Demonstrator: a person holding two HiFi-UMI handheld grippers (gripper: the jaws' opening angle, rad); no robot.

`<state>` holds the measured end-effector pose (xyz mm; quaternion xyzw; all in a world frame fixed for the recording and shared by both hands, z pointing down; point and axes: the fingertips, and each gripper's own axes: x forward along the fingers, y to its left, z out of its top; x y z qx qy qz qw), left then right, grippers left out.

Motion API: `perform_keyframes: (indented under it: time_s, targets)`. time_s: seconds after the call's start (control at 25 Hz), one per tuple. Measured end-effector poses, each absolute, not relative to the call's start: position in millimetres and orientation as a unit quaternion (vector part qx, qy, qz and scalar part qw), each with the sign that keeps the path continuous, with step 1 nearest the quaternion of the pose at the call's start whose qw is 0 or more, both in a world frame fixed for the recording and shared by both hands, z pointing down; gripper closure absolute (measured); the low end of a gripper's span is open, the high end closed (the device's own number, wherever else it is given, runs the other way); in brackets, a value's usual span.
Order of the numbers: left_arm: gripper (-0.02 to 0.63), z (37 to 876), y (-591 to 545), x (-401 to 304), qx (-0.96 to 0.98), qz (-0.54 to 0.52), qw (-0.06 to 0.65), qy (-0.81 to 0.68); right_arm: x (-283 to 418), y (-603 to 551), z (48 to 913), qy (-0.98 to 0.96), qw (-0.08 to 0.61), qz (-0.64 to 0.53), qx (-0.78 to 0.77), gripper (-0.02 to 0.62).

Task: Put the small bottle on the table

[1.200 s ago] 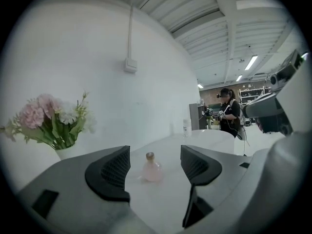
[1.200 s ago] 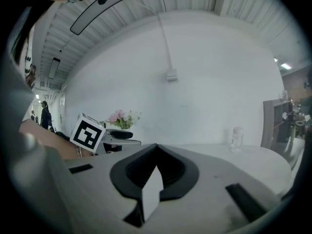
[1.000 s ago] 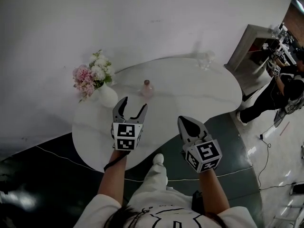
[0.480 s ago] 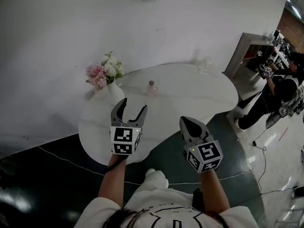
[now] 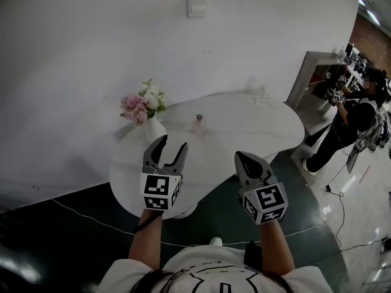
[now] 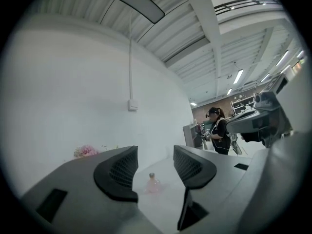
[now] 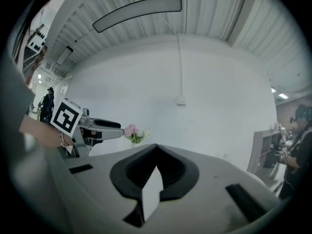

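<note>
The left tool [image 5: 171, 145] holds its ribbed dark jaws apart with nothing between them, though they have just been closing a little; the right tool [image 5: 241, 158] has its jaws together on nothing. The small pink translucent bottle [image 5: 198, 125] stands upright well ahead of the left tool on the glossy white rounded surface [image 5: 256, 124], so the placing looks done. The next move seems to call only for keeping both tools clear of that light bottle.

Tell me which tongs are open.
The left tongs: jaws apart, nothing between them, though they have just been closing. The right tongs are shut, jaws together.
</note>
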<state>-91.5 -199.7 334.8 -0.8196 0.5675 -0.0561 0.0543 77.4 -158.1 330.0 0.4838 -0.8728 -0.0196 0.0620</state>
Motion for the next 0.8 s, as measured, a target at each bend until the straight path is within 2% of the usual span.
perform_keyframes:
  time_s: [0.12,0.2,0.24,0.32,0.36,0.8]
  targets:
    - [0.442,320,-190,-100,-0.821,-0.054,0.065,0.564,73,-151,311,-0.867,0.045,-0.023,0.495,0.601]
    - [0.456,311,-183,-106,-0.821,-0.052,0.074,0.564,71,-146,300,-0.864,0.033,-0.027,0.502,0.601]
    - [0.484,307,-180,-109,-0.819,-0.051,0.079,0.566,70,-143,296,-0.862,0.030,-0.030,0.505,0.601]
    - [0.584,299,-173,-116,-0.816,-0.047,0.087,0.570,68,-139,289,-0.859,0.030,-0.038,0.510,0.601]
    - [0.596,296,-170,-118,-0.816,-0.047,0.090,0.569,67,-136,286,-0.857,0.031,-0.043,0.512,0.601]
    - [0.601,255,-138,-135,-0.807,-0.009,0.120,0.578,70,-112,246,-0.848,0.016,-0.080,0.524,0.601]
